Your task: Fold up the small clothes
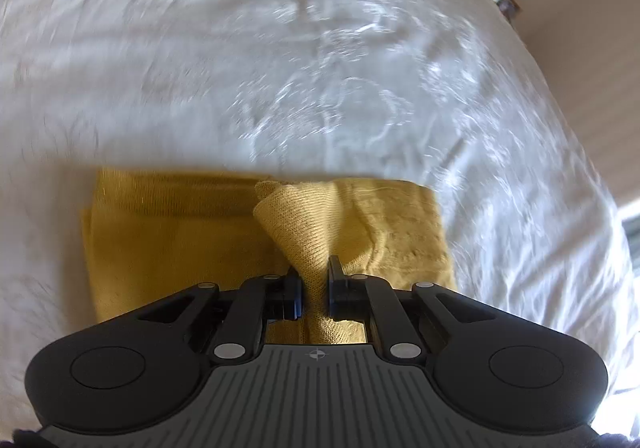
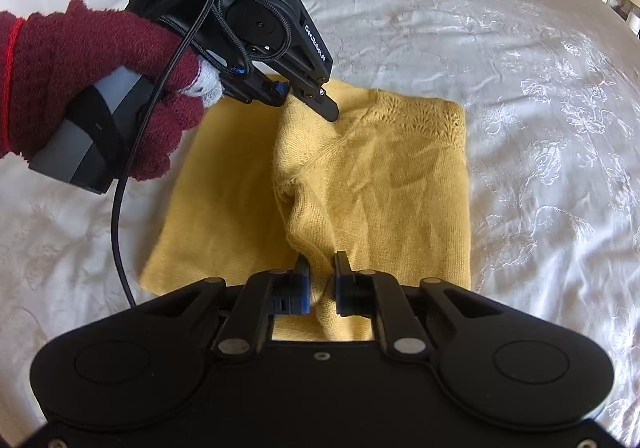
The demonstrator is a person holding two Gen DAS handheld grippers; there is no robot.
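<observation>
yellow knit [image 2: 380,175]: soft, limp (slides on bed [image 2: 540,47]) | I hold edge folds | left hand-held gripper [image 1: 314,280], right hand-held gripper [image 2: 322,280]: both pinching knit

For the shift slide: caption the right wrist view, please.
Both grippers, left and right, pinch the yellow knit garment on the white bedspread.

Mustard-yellow knitted garment [image 2: 372,183] I'm folding, partly doubled over, flat on the white bed, lacy openwork along its far edge (a ridge bunched up through the middle), near edge lifted.
</observation>
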